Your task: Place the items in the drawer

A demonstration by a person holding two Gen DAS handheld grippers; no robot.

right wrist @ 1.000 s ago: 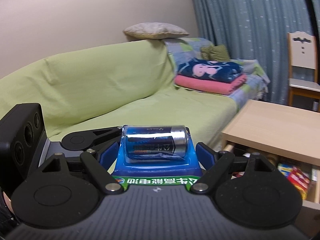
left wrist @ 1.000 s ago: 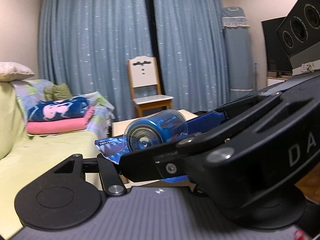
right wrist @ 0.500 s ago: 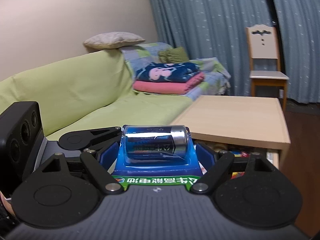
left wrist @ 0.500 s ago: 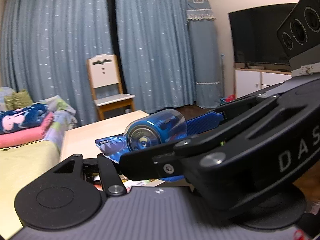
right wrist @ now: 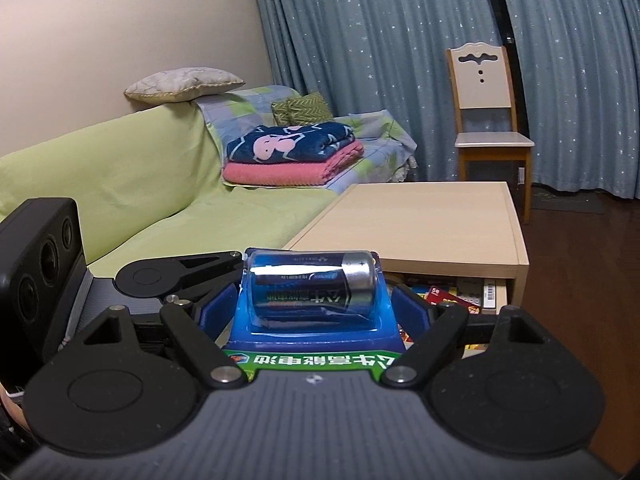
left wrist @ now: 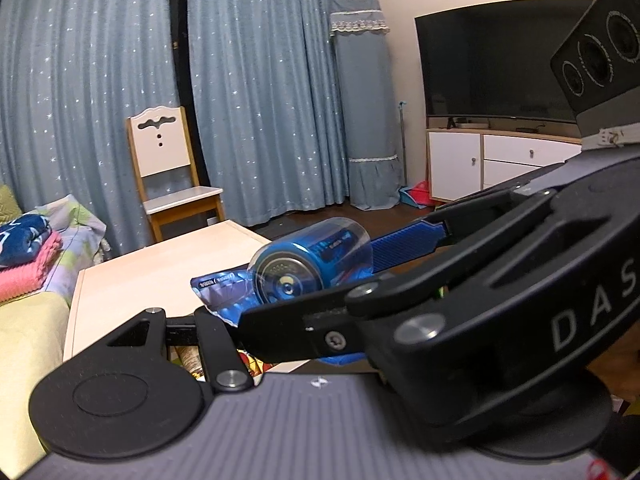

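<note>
ribbed blue fingers of the right gripper pinch a glossy battery blister pack.

Warm, dim indoor lighting from overhead. A white glare streak crosses the battery blister. Fisheye bends the curtains at the edges, and the corners go black.

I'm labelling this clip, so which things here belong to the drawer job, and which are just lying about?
Part of the job:
battery pack, clamped in the right gripper
open drawer of the low table

Lying about:
folded blankets
sofa
chair
TV
</note>
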